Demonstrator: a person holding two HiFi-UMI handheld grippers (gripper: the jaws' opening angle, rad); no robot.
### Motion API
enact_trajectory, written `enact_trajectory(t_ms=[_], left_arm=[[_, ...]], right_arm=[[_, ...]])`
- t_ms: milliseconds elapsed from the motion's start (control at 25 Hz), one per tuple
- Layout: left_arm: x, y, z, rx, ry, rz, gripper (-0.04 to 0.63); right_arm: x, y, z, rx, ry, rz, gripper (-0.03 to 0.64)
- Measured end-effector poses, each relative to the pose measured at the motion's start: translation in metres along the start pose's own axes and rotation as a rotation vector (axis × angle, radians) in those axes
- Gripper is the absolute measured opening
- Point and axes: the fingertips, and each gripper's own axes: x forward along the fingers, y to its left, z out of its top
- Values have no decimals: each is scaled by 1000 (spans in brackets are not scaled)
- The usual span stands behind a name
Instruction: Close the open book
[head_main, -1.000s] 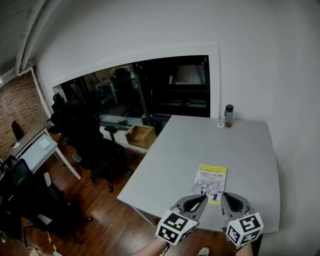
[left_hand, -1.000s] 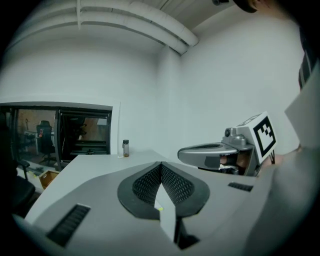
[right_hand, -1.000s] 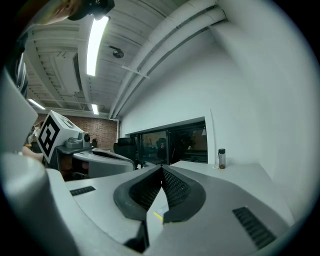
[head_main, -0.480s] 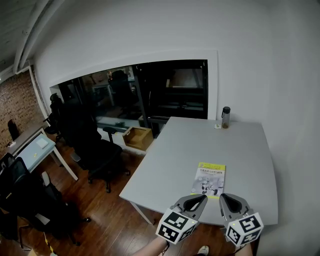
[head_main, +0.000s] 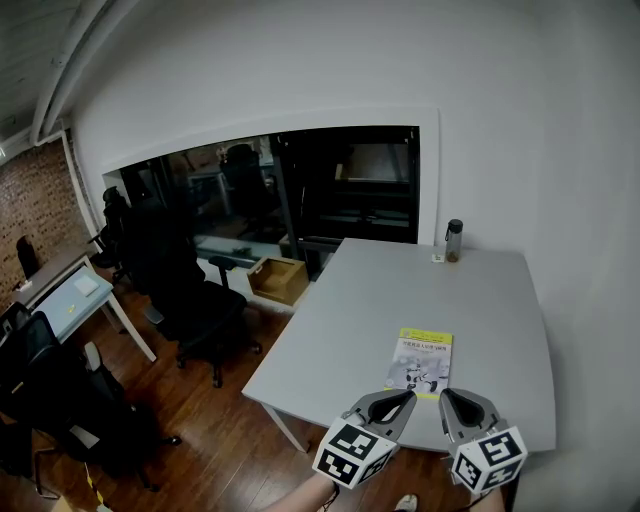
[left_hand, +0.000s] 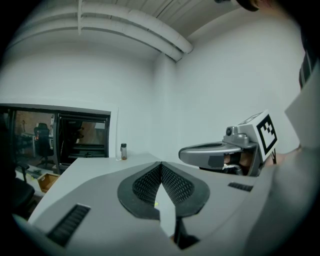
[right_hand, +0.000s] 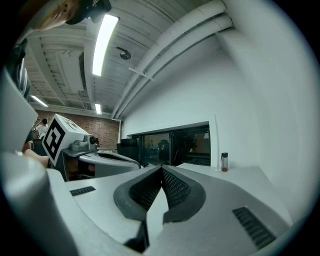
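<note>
Head view: a grey table (head_main: 340, 330) stands against a white wall. A book (head_main: 421, 360) lies flat on the table's near half, closed, cover up, with a yellow band along its far end. The left gripper (head_main: 400, 402) and the right gripper (head_main: 450, 400) hang side by side over the table's near edge, just short of the book's near end and not touching it. A small dark-capped bottle (head_main: 454, 240) stands upright at the table's far edge, by the wall. An open cardboard box (head_main: 278, 278) sits on the wooden floor off the table's far left corner, and black office chairs (head_main: 195, 300) stand to the table's left.

Left gripper view: its two black ribbed pads (left_hand: 150, 182) are pressed together at the tips with nothing between them. The tabletop stretches ahead to the bottle at the far edge. The right gripper shows at the right, above the table.

Right gripper view: its pads (right_hand: 172, 187) also meet at the tips and hold nothing. The left gripper shows at the left, and the bottle stands at the table's far edge.
</note>
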Motion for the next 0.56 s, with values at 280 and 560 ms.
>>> enact_trajectory(t_ms=[280,560], left_arm=[[-4,2,0,-1,-8,5,5],[-6,0,3,4,-11,3,5]], right_arm=[[1,4,0,-13,-2,5,3],[-2,6,4,-10,-2,1,3]])
